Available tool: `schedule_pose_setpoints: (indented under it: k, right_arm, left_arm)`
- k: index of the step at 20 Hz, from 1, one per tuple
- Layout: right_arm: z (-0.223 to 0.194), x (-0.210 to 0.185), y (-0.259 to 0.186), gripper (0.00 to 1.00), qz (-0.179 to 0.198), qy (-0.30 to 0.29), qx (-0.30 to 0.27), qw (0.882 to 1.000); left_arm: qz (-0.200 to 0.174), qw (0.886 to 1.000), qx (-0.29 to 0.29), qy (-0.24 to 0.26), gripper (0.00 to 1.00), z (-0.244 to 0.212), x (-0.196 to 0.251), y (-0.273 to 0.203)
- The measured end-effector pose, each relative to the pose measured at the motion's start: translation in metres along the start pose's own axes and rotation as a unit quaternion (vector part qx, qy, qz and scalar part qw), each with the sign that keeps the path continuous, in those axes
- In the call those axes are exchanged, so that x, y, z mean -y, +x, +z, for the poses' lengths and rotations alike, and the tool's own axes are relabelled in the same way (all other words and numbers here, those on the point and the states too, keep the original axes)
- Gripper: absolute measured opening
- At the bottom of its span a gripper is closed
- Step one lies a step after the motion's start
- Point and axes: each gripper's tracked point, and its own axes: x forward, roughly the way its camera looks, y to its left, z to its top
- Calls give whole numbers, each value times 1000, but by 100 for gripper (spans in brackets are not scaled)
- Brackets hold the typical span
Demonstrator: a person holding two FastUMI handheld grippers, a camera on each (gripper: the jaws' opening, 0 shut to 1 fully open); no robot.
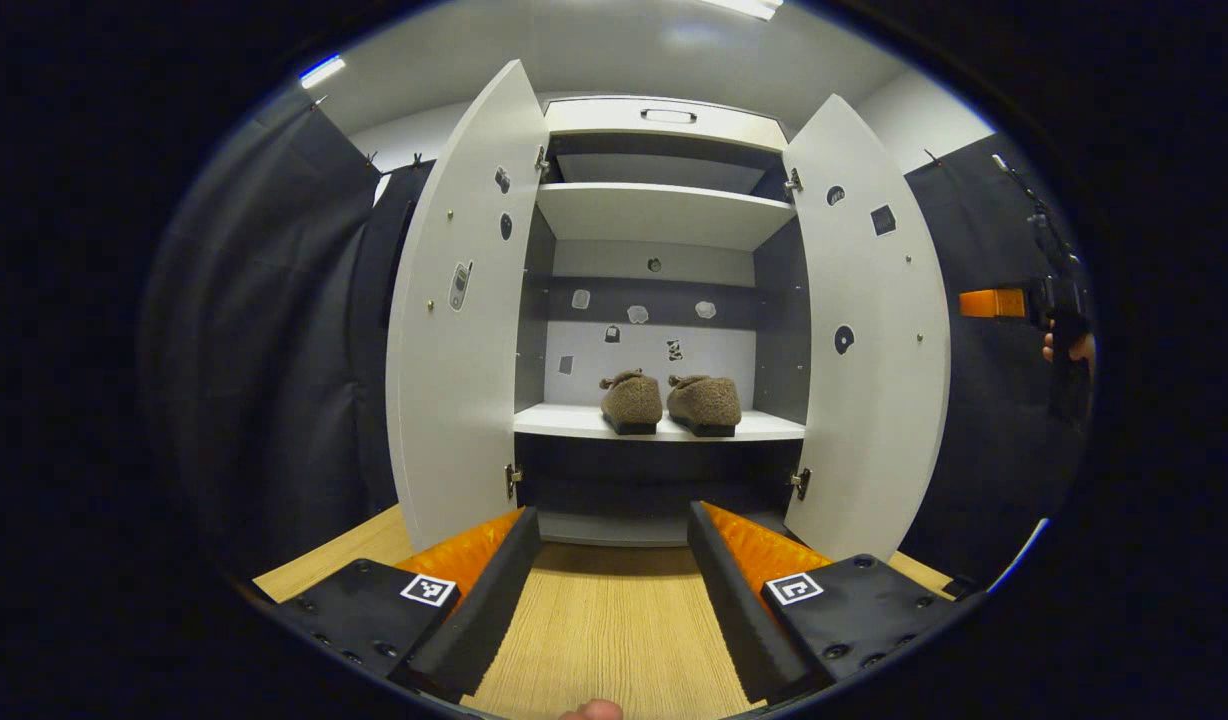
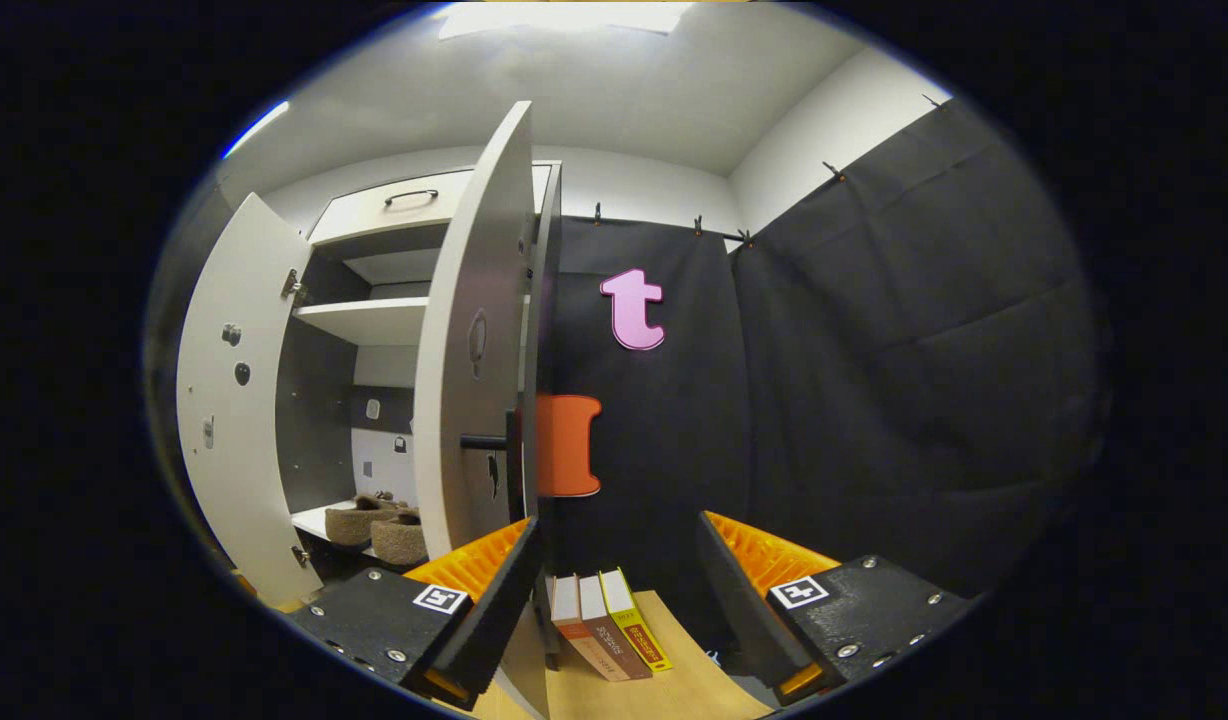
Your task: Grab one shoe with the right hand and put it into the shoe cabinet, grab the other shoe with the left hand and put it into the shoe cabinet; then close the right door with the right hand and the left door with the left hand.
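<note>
Fingers of both grippers are spread, nothing pinched. Both shoes (image 1: pixel 669 402) are parked on the cabinet's lower shelf (image 1: pixel 574 422), so loading looks done. Right gripper (image 2: pixel 614 600) is held at the right door (image 2: pixel 474 350) edge, likely for the push; left door (image 1: pixel 464 310) is wide open.

Pretty bright up top, light's coming from the white ceiling strip lights (image 1: pixel 744 8) above my tongs. Everything's sharp, but the fisheye bows the tall white cabinet doors (image 1: pixel 459 320) outward. Lower shelves sit in shadow.
</note>
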Motion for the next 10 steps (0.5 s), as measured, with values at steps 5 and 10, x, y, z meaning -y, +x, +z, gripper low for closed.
schedule_pose_setpoints:
  k: [5,10]
  right_arm:
    - [2,5,28,94,2,-3,-3,1000]
    - [6,-1,30,91,-2,-27,2,1000]
  left_arm:
    - [3,1000,8,10,97,5,-6,2]
    - [8,1000,9,12,96,7,-11,7]
